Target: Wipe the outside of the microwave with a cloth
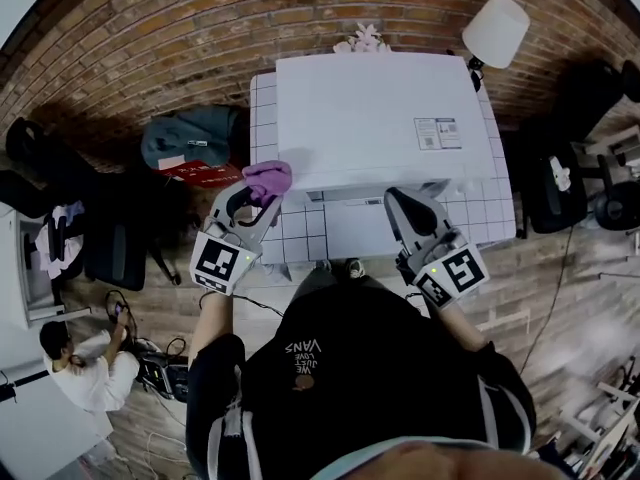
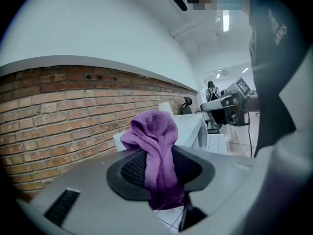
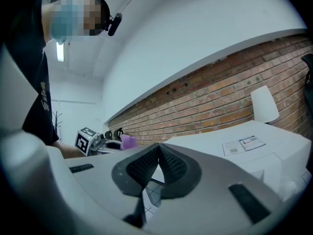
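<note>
Here our left gripper [image 1: 262, 201] clamps a fuzzy purple cloth [image 1: 268, 179], right gripper [image 1: 405, 201] pinched empty; we barely see the boxy white microwave [image 1: 370, 118]'s front.

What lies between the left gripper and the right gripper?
Head view: the front edge of the tiled table, just before the microwave, lies between the left gripper, holding the purple cloth, and the right gripper.

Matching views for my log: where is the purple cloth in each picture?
Head view: left of centre, cloth held in the left gripper beside the microwave's left edge.
Left gripper view: centre, clamped between the jaws, hanging down.
Right gripper view: small, left of centre, in the distance.
Shared landmark: the brick wall behind the microwave.
</note>
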`<state>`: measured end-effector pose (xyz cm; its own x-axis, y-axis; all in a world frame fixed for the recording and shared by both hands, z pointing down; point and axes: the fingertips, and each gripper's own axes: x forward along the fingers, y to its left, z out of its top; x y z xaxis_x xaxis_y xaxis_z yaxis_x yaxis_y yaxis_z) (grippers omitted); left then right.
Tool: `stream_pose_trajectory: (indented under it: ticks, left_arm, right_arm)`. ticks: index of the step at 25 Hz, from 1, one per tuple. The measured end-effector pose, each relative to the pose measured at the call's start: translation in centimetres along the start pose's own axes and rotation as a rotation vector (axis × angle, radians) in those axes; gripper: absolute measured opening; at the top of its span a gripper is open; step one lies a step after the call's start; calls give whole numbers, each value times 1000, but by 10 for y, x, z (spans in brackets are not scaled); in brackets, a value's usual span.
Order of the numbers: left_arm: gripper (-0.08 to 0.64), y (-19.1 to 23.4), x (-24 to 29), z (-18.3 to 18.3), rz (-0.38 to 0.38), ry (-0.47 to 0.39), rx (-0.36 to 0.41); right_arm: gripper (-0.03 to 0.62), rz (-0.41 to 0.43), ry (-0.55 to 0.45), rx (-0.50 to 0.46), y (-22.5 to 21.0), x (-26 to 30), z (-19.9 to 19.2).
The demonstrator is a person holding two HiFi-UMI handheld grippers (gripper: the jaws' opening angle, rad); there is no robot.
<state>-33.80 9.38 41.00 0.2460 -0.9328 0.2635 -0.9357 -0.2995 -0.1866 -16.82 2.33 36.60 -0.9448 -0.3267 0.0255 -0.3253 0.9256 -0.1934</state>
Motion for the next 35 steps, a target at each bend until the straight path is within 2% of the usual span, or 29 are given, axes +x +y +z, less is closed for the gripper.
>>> stream_pose_trajectory:
  ticks: [2, 5, 10, 13, 15, 22, 25, 29, 32, 35]
  left_arm:
    - [143, -1, -3, -6, 28, -18, -26]
    - [143, -3, -9, -20, 31, -32, -68]
    - [143, 4, -14, -31, -6, -96, -33]
    - [143, 3, -17, -37, -81, -163, 0]
    - [143, -1, -18, -47, -149, -173, 15]
    - [143, 5, -9, -74, -336, -260, -90]
    - [143, 11, 1, -74, -395, -300, -97]
    - [143, 23, 17, -75, -437, -326, -133]
    - [143, 36, 33, -78, -444, -326, -103]
    - [143, 54, 51, -77, -432, -339, -109]
  right_arm:
    - [-2, 18, 7, 3, 1, 3, -3]
    - [-2, 44, 17, -2, 15, 12, -5]
    - [-2, 26, 6, -9, 39, 35, -7]
    - [-3, -46, -10, -17, 49, 50, -7]
    - [-2, -100, -20, -22, 56, 59, -7]
    - [-2, -300, -17, -11, 89, 75, -27]
    - [-2, -377, -17, -3, 99, 76, -33]
    - [-3, -471, -29, -14, 106, 70, -34]
    - [-2, -533, -38, -20, 109, 61, -35]
    - [-3, -586, -34, -21, 111, 50, -37]
